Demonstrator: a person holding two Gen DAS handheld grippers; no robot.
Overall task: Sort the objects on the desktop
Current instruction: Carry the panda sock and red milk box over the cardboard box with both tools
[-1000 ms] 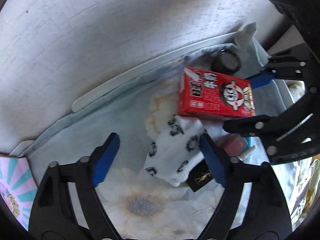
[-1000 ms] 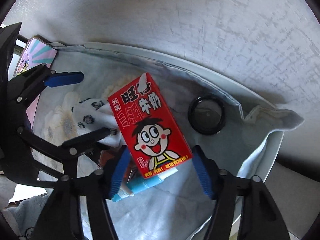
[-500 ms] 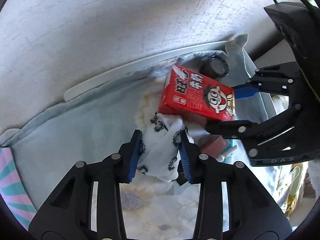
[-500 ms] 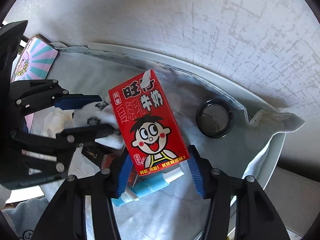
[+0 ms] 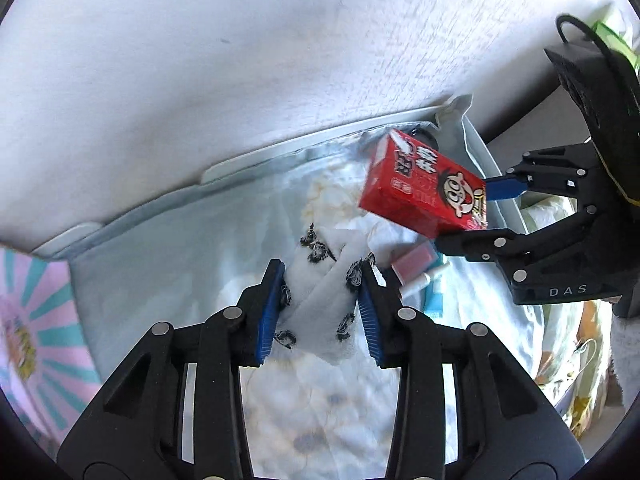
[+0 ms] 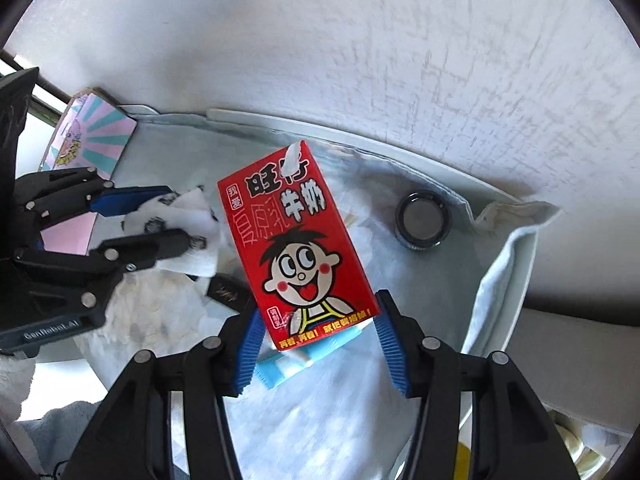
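My left gripper is shut on a white sock with black paw prints and holds it above the cloth-lined tray. My right gripper is shut on the lower end of a red milk carton with a cartoon face, lifted clear of the tray. The carton also shows in the left wrist view, and the sock in the right wrist view, each with the other gripper on it.
In the tray lie a black round jar, a light blue tube, a small black box and a pink item. A pink and teal striped card lies at the tray's left end. A white wall stands behind.
Both grippers have risen with their loads: the sock and the carton are lifted off the tray cloth. The left gripper closed on the sock a second ago.
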